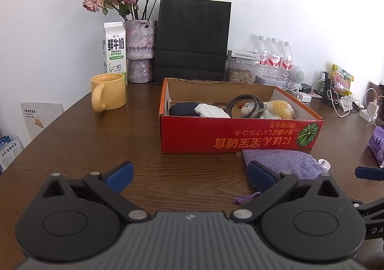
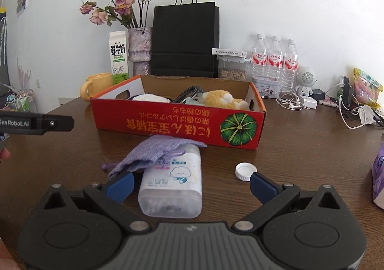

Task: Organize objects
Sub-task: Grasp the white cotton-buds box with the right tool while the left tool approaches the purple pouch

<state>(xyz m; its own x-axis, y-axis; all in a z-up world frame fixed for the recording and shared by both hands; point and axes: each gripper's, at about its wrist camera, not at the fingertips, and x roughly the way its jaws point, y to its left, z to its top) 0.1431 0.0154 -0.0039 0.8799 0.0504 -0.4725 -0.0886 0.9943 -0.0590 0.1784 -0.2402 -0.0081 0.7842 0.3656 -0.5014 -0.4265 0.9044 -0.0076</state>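
Grippers over table [image 2: 300,140], both spread wide, holding nothing.
Right gripper [image 2: 190,186] straddles tub [image 2: 171,188]; pouch [image 2: 153,152] drapes tub; left gripper [image 1: 189,176] near box [image 1: 240,135].

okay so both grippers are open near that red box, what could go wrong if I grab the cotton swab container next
The purple pouch drapes over the far end of the cotton swab container, so lifting may drag or drop it. The white cap sits by the right gripper finger and could get knocked. The left gripper is close and might collide.
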